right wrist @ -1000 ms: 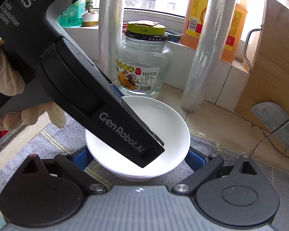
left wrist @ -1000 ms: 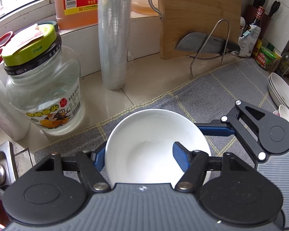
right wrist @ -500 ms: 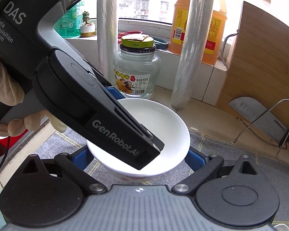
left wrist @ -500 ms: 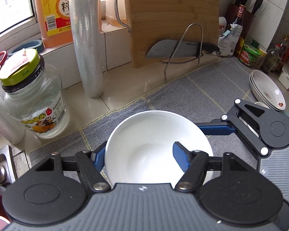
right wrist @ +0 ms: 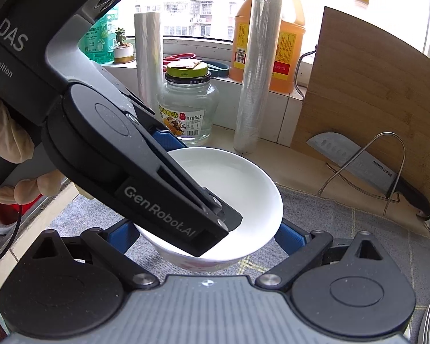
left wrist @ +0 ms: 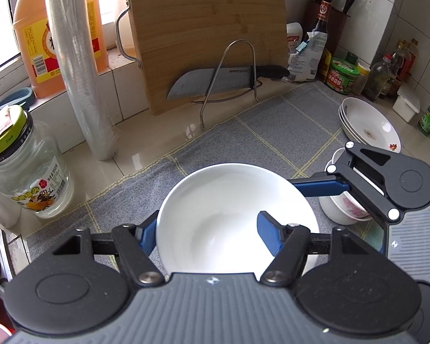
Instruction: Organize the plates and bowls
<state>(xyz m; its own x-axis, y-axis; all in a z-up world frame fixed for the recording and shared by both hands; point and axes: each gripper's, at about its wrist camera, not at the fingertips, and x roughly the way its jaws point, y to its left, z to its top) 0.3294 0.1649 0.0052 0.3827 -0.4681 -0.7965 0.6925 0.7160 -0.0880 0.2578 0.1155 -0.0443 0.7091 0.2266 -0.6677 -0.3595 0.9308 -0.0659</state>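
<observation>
Over the grey mat, low at 6 o'clock in the left wrist view: carrying the white bowl clear of the cloth, with both grippers on it. Pinching its near wall with the left gripper, one blue finger inside the basin toward 4 o'clock and the other outside the rim at 8 o'clock, with no change in that spread across the last second. Clamping it from outside with the right gripper, fingers pressed against opposite flanks at 7 and 5 o'clock of the right wrist view. Looks a firm hold, judging by the patterned underside hanging free above the mat.

Has travelled with the bowl since a second ago: then close beside the glass jar, now with that jar out at 9 o'clock and well apart. Has brought the whole cutting board up to 12 o'clock. Has also drawn nearer the other crockery: from a sliver at the frame edge to a full sight of the stack of white plates at 2 o'clock, plus the small patterned bowls at 3 o'clock, just beside the right gripper.

Means, most likely, mid-transfer: lifted and on the way, not yet set down. Probably bound for the small patterned bowls, though cannot tell yet between those and the plates. Calls next for lowering squarely onto a stack, then loosening both pairs of fingers without tipping the pile.
</observation>
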